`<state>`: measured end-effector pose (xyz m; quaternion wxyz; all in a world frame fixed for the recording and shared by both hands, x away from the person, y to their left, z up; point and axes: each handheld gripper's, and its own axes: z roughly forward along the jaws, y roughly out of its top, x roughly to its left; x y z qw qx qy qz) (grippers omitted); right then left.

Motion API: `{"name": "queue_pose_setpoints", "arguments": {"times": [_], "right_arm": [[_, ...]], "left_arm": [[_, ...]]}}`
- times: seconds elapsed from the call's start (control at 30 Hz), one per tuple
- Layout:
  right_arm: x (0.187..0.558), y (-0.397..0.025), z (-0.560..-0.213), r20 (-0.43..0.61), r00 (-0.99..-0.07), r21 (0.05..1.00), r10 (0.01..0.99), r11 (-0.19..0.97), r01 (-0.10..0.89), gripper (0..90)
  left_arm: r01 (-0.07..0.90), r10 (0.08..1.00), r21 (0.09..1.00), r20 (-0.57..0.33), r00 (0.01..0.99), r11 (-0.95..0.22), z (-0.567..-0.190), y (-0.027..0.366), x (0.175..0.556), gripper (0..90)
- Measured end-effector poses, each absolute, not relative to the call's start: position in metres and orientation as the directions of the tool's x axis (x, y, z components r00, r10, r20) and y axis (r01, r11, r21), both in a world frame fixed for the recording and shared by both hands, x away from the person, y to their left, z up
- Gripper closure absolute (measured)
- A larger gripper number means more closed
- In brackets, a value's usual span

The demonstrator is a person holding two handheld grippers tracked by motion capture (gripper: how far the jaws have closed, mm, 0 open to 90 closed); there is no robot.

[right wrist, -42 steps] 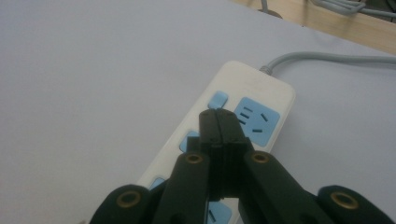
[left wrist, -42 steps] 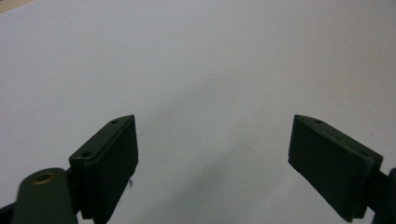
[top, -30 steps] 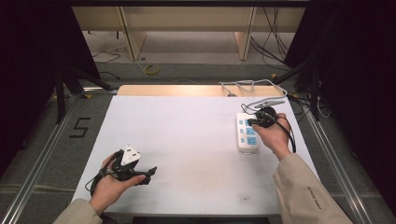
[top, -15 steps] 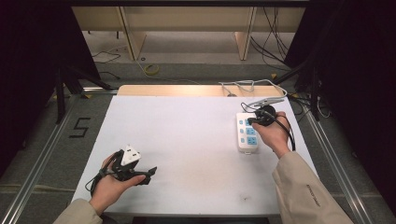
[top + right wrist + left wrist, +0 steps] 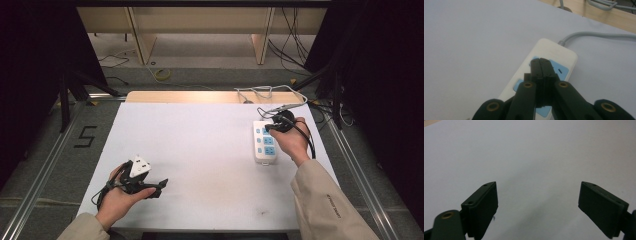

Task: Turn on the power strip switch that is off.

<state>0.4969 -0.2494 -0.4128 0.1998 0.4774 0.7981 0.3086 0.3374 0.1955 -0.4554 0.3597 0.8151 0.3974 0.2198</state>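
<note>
Nothing has shifted since a second ago. The right gripper (image 5: 270, 127) stays over the white power strip (image 5: 263, 142) at the counter's (image 5: 200, 130) right, jaws clenched empty. The left gripper (image 5: 161, 186) rests near the front-left edge, jaws released. Cables (image 5: 260, 91) trail off the wooden far edge.

Looked like a lab recording bay.
Was marked by black curtains (image 5: 30, 75), aluminium rails (image 5: 45, 165), loose floor cables (image 5: 160, 75) and a white-topped table (image 5: 200, 140).
</note>
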Motion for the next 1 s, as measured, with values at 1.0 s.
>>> {"name": "queue_pose_setpoints", "arguments": {"times": [1.0], "right_arm": [[0.516, -0.245, -0.419, -0.022, -0.453, 0.655, 0.891, 0.355, 0.667, 90.0]], "left_arm": [[0.488, 0.805, 0.763, 0.071, 0.589, -0.425, -0.455, 0.195, 0.337, 15.6]]}}
